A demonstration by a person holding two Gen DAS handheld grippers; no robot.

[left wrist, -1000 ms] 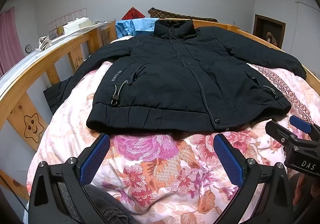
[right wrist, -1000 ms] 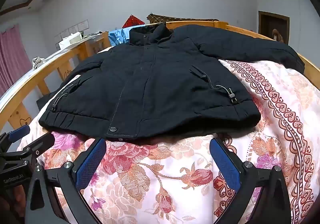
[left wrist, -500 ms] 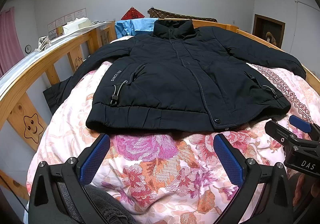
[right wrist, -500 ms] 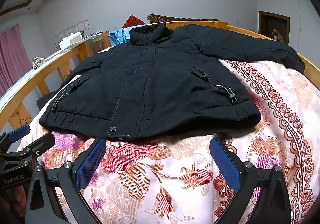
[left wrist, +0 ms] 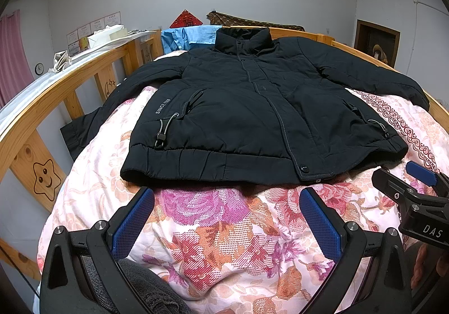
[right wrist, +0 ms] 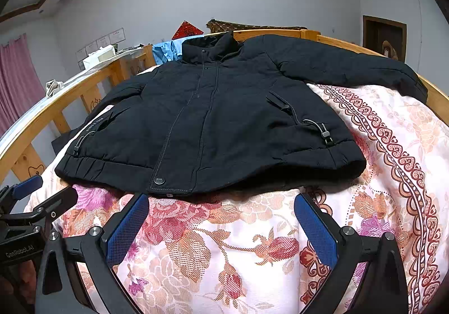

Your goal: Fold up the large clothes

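Note:
A black padded jacket (left wrist: 252, 117) lies flat, front up and closed, on a floral quilt (left wrist: 224, 230), collar at the far end, both sleeves spread out. It also shows in the right wrist view (right wrist: 219, 123). My left gripper (left wrist: 226, 213) is open and empty, just short of the jacket's hem on its left half. My right gripper (right wrist: 221, 216) is open and empty, just short of the hem near the snap button (right wrist: 159, 181). Each gripper shows at the edge of the other's view: the right one (left wrist: 412, 182), the left one (right wrist: 36, 196).
A wooden bed rail (left wrist: 56, 101) runs along the left and another (left wrist: 437, 115) along the right. The left sleeve hangs over the quilt's left edge by the rail. A blue shirt (left wrist: 190, 36) hangs on the far headboard. My knee in grey trousers (left wrist: 146, 286) is below the left gripper.
Nothing has visibly moved beyond a very slight shift of the views; both grippers stay open and short of the hem.

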